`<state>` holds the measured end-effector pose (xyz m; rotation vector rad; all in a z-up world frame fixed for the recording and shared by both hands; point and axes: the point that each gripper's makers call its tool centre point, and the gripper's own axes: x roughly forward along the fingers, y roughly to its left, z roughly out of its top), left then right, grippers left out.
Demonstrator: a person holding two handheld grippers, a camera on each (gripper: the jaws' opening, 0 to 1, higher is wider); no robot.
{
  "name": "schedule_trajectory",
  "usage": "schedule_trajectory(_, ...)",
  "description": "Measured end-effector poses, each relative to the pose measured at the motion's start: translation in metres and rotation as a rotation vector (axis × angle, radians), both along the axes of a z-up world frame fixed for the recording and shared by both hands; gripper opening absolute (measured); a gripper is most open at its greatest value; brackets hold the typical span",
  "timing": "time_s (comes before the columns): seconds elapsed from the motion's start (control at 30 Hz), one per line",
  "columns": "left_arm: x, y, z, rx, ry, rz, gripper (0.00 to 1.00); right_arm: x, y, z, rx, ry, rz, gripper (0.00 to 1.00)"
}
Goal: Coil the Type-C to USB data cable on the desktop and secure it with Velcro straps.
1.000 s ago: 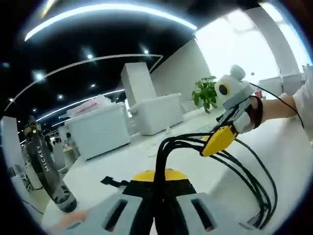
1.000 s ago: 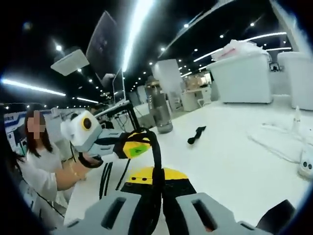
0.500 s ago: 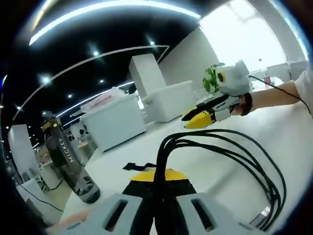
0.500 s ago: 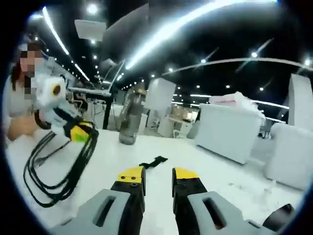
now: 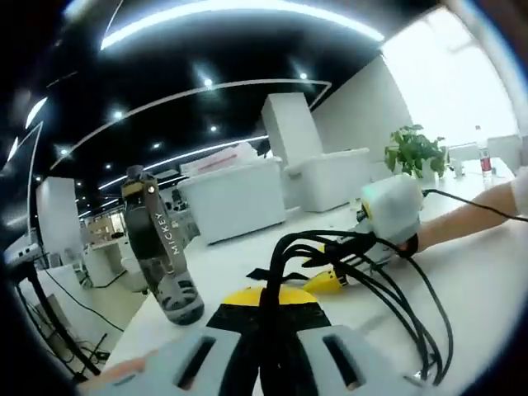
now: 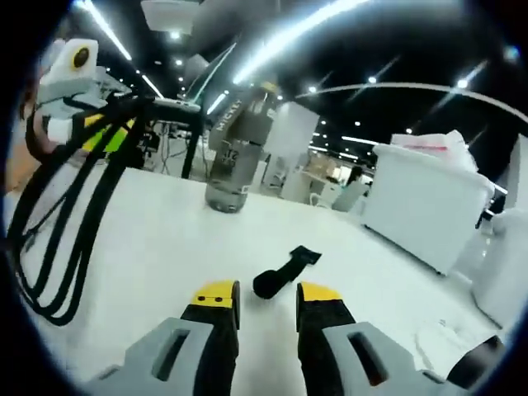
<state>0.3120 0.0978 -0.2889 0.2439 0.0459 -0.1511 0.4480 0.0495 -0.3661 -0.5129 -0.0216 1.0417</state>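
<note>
Coiled black cable [image 5: 363,272] hangs pinched in the left gripper [image 5: 268,318] at lower centre. Right gripper [image 6: 266,299], jaws spread, nears the Velcro strap [image 6: 285,270] lying on the table [image 6: 165,247]; strapping remains.

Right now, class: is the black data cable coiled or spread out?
Coiled: the cable hangs in several bunched loops, pinched in the left hand-held gripper.

From my right gripper view, the Velcro strap [image 6: 285,271] lies on the desktop [image 6: 165,247] just beyond the right gripper [image 6: 267,304]. The bottle [image 6: 239,148] stands farther off, behind and left of it. The coiled cable [image 6: 74,206] hangs at far left from the left gripper [image 6: 99,136]. In the left gripper view, the bottle [image 5: 161,256] stands left of the cable [image 5: 363,272], and the strap is probably behind the loops.
</note>
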Motion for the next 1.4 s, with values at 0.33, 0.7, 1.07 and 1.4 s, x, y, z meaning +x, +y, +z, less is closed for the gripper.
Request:
schedule_trajectory(0.33, 0.000, -0.003, 0.001, 0.017, -0.005, 0.006, 0.04, 0.010, 0.005, 0.014, -0.036, -0.145, -0.023, 0.05)
schedule_trajectory(0.7, 0.002, -0.008, -0.002, 0.019, 0.000, -0.002, 0.04, 0.000, -0.035, 0.034, -0.108, -0.226, -0.035, 0.01)
schedule_trajectory(1.07, -0.004, -0.069, -0.003, -0.052, -0.005, -0.247, 0.04, -0.065, -0.194, 0.062, -0.268, -0.454, -0.155, 0.01)
schedule_trajectory(1.4, -0.040, -0.146, 0.013, -0.042, -0.017, -0.397, 0.04, -0.142, -0.250, 0.029, -0.264, -0.327, -0.128, 0.01)
